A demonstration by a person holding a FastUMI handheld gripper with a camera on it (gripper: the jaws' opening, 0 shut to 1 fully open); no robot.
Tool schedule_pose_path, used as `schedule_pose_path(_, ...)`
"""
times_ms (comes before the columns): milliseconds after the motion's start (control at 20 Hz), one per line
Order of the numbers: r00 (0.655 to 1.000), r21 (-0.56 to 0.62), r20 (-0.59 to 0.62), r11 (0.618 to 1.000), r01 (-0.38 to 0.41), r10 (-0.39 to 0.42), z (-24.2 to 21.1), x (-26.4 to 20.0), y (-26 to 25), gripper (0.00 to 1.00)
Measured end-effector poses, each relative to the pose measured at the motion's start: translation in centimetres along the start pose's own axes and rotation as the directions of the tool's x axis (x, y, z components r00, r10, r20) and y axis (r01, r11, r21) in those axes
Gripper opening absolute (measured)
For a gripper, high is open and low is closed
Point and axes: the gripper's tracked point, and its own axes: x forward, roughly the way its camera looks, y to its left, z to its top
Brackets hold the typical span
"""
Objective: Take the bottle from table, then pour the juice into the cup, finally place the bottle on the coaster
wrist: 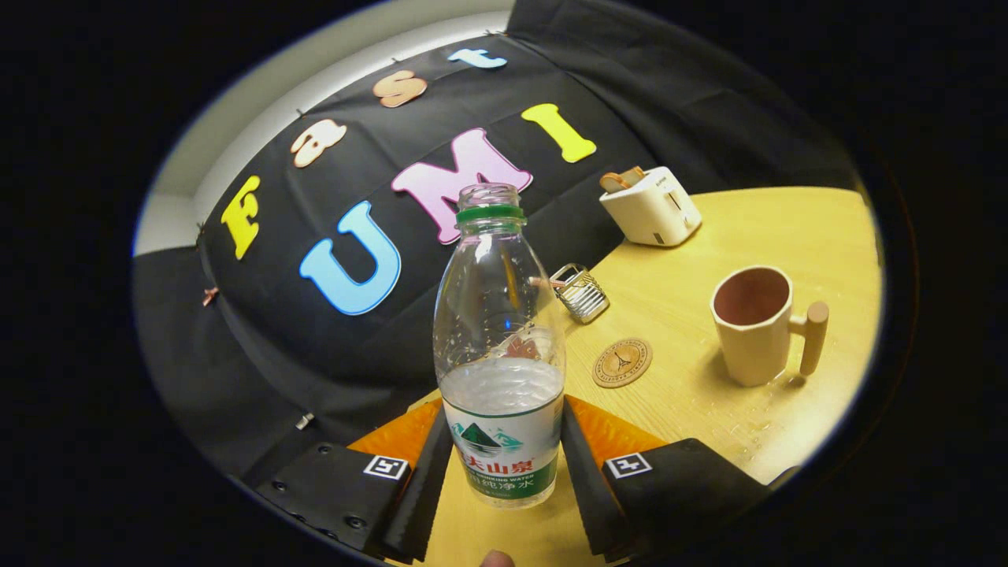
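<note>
Gripper view looks along the two fingers of the hand-held gripper (504, 465), which stand on either side of a clear plastic bottle (499, 354). Both fingers lie against the labelled lower part of the bottle, one on each flank, so the bottle sits clamped between them. It stands upright with its cap off; a green ring circles the open neck, and clear liquid fills roughly the lower third, its surface just above the label. Whether its base rests on the bench (709, 409) or hangs just above it cannot be told.

Taking the bottle as the landmark: a round brown coaster (622, 363) lies flat on the wooden bench just to the right of it, near but not touching. Farther right of the bottle, well past the coaster, a cream cup (752, 324) with a wooden handle stands upright, its handle turned away from the bottle; the inside looks empty. Small drops glisten on the bench near the cup. Behind the bottle and slightly right sits a small wire rack (581, 293), and farther back in that direction a white toaster (652, 208) with a slice of bread in its slot.
</note>
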Motion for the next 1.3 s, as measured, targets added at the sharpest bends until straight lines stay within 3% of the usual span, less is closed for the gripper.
schedule_pose_path(200, 1.000, 0.171, -0.015, 0.985, 0.000, 0.003, -0.2, 0.3, -0.6, 0.76)
schedule_pose_path(450, 1.000, 0.346, -0.019, 0.938, 0.004, 0.003, 0.1, 0.2, -1.6, 0.76)
schedule_pose_path(850, 0.999, 0.557, -0.036, 0.830, 0.030, -0.012, 0.6, 0.7, -3.0, 0.75)
schedule_pose_path(1300, 0.999, 0.702, -0.034, 0.711, 0.045, -0.029, 1.3, 1.2, -3.9, 0.76)
